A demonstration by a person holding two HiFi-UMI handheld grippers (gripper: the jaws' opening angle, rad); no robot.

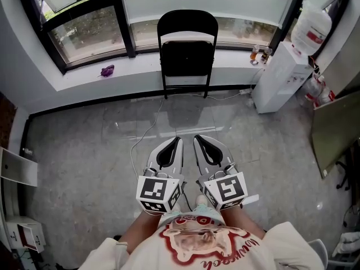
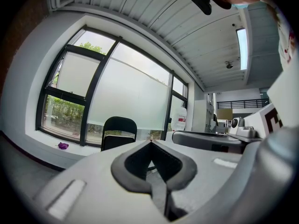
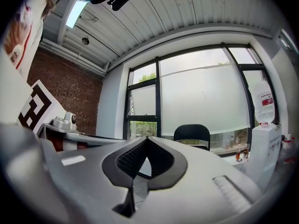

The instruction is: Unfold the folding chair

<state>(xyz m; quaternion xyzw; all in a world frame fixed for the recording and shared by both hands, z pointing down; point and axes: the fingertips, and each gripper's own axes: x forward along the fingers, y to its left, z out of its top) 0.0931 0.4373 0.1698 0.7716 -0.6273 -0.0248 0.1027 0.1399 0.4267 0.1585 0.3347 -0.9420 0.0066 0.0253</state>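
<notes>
Well off chair (image 1: 187,49): L claw (image 1: 178,141), R claw (image 1: 198,140) closed.

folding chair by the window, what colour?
The folding chair is black all over; clearest in the head view.

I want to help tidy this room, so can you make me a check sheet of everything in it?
Surface: grey shiny floor.
Job's things: black folding chair, folded, standing against the wall below the window.
Clutter: purple thing and small bottles on the sill.
Grippers: left hand-held gripper and right hand-held gripper both shut, empty, apart from the chair.
Cables: white cable on the floor.
Surroundings: water dispenser right of the chair; dark-framed window.
</notes>
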